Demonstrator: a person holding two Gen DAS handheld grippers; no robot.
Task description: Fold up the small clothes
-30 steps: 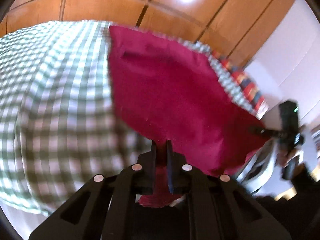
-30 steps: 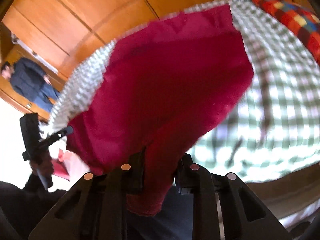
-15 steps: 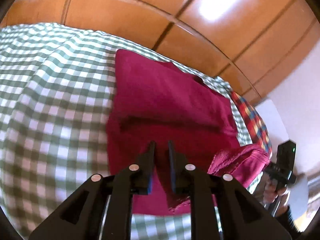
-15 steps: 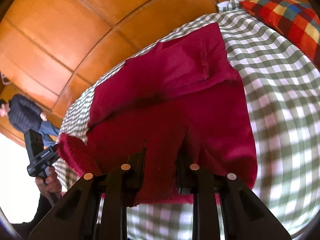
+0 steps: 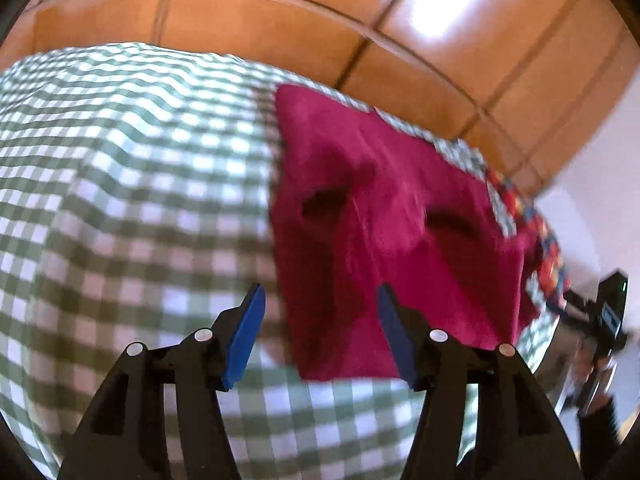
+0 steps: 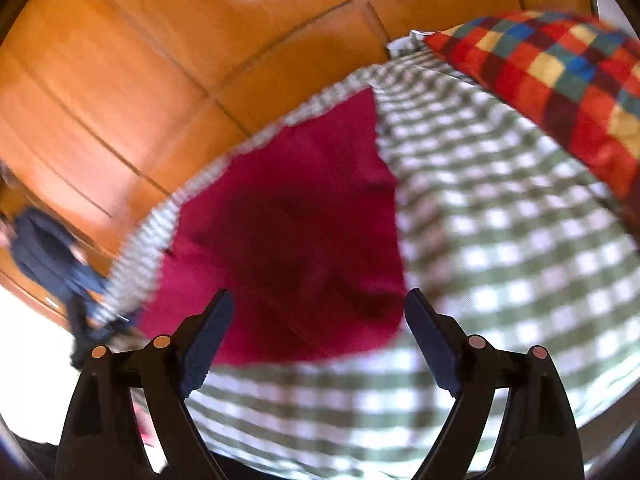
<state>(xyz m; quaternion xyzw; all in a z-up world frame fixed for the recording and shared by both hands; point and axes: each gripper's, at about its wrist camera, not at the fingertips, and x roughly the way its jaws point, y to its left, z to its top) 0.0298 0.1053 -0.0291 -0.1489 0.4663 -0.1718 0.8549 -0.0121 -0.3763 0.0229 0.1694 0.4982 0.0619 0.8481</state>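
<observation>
A dark red garment (image 5: 384,232) lies folded on the green-and-white checked bedcover (image 5: 120,200), rumpled with two dark creases. My left gripper (image 5: 320,312) hovers over its near left corner with its jaws opening and nothing pinched between the blue pads. In the right wrist view the same red garment (image 6: 296,248) lies flat, and my right gripper (image 6: 318,320) stands above its near edge, jaws opening wide, clear of the cloth. The right gripper also shows at the far right of the left wrist view, held by a hand (image 5: 596,376).
A multicoloured checked pillow (image 6: 560,80) lies at the far right of the bed. Orange wooden panels (image 5: 280,20) rise behind the bed. A person in dark clothes (image 6: 44,248) stands at the left of the right wrist view. The bedcover (image 6: 500,240) stretches to the right.
Both grippers carried the held red garment down onto the bed, folding it over. Both then let go and their jaws spread; the cloth now rests on the bedcover.
</observation>
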